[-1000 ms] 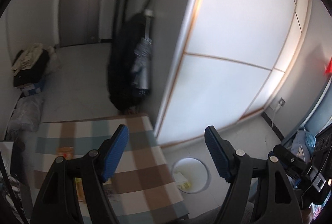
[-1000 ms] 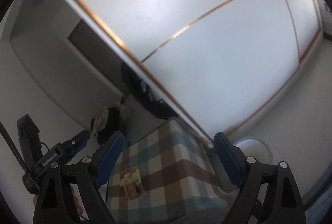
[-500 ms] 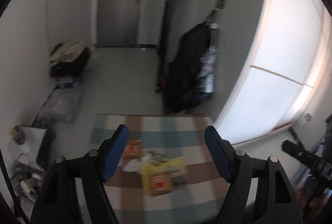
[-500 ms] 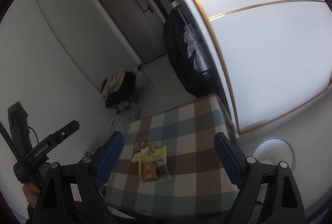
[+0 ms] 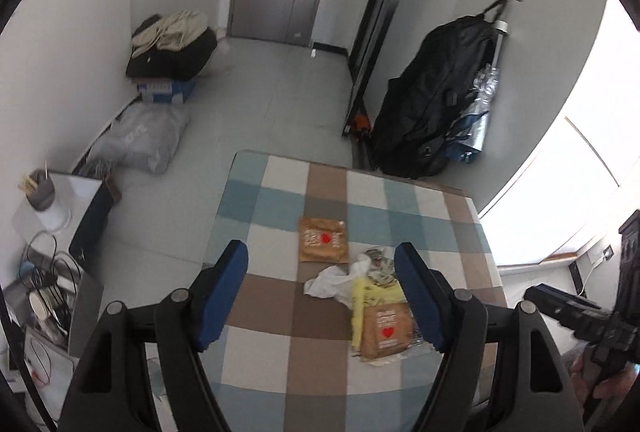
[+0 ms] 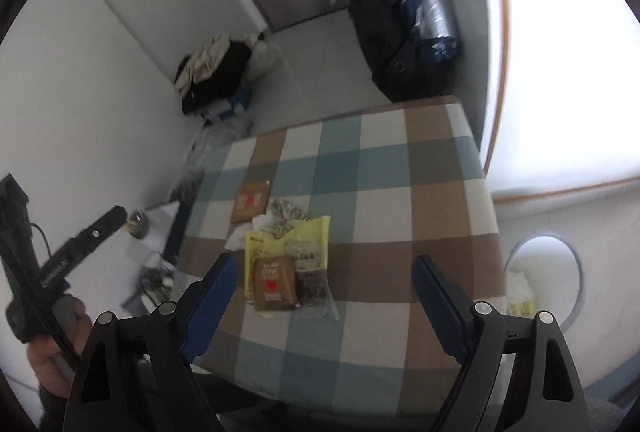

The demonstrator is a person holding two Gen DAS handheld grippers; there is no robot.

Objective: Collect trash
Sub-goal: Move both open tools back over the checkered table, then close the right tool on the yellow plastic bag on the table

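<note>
The checked tablecloth (image 5: pixel 276 199) is looking like matt woven cloth; the brown packet (image 5: pixel 323 240) is reading as dull paper, the yellow wrapper (image 6: pixel 288 244) as thin, faintly glossy plastic; a crumpled white bag (image 5: pixel 332 282) is showing soft film; the gripper pads (image 5: pixel 224 294) are appearing as matt blue rubber on smooth black plastic; the bin (image 6: pixel 572 260) is looking smooth, pale plastic.

The tablecloth (image 5: pixel 276 348) is checked in brown, pale blue and white. On it lie a brown packet (image 5: pixel 323 240) with a red heart, a yellow wrapper (image 6: pixel 287 240) and a white crumpled wrapper (image 5: pixel 330 282). The gripper pads (image 5: pixel 222 294) are blue on black arms.
</note>
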